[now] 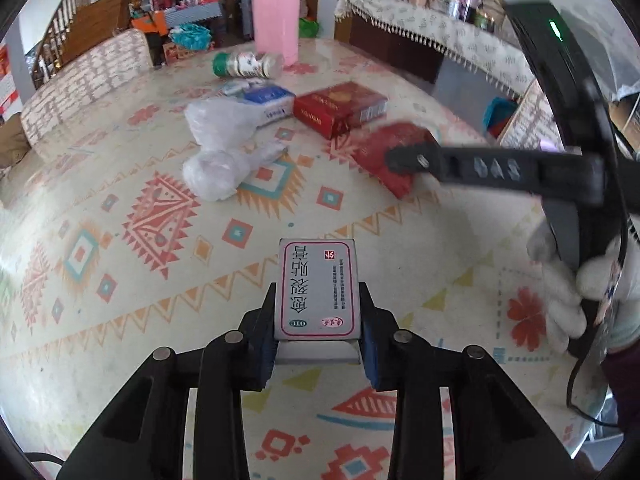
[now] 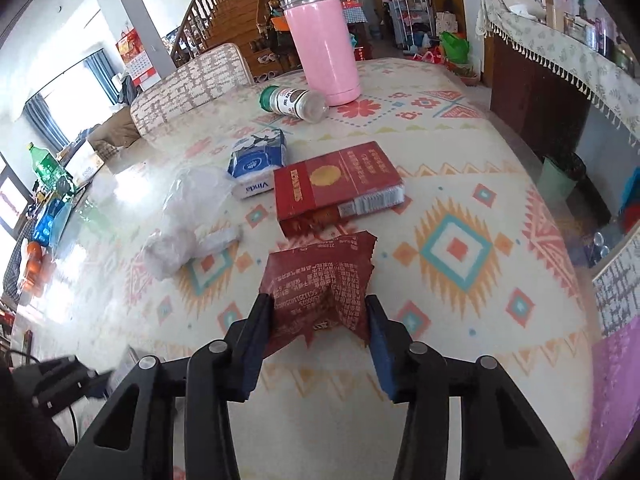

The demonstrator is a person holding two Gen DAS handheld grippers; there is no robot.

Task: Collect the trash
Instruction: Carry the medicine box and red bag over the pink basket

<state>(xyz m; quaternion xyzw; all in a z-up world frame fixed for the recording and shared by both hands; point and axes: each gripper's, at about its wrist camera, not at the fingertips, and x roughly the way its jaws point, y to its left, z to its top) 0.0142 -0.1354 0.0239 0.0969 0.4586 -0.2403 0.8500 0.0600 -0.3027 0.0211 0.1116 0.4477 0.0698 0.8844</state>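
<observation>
My left gripper [image 1: 318, 312] is shut on a grey medicine box [image 1: 316, 288] with red-bordered label, held above the patterned table. My right gripper [image 2: 318, 312] is shut on a crumpled dark red wrapper [image 2: 320, 280]; in the left wrist view that wrapper [image 1: 384, 152] sits at the right gripper's tip. On the table lie a red cigarette carton [image 2: 336, 184] [image 1: 340, 108], a blue-white tissue pack [image 2: 258, 162] [image 1: 268, 104], a crumpled clear plastic bag [image 2: 180, 224] [image 1: 220, 148] and a toppled green-capped bottle [image 2: 294, 102] [image 1: 248, 65].
A pink tumbler [image 2: 324, 40] [image 1: 276, 20] stands at the table's far side. A patterned chair back [image 2: 192, 84] is beyond the far-left edge. A sideboard with a fringed cloth [image 2: 560, 52] stands right. A green bin [image 2: 560, 176] sits on the floor.
</observation>
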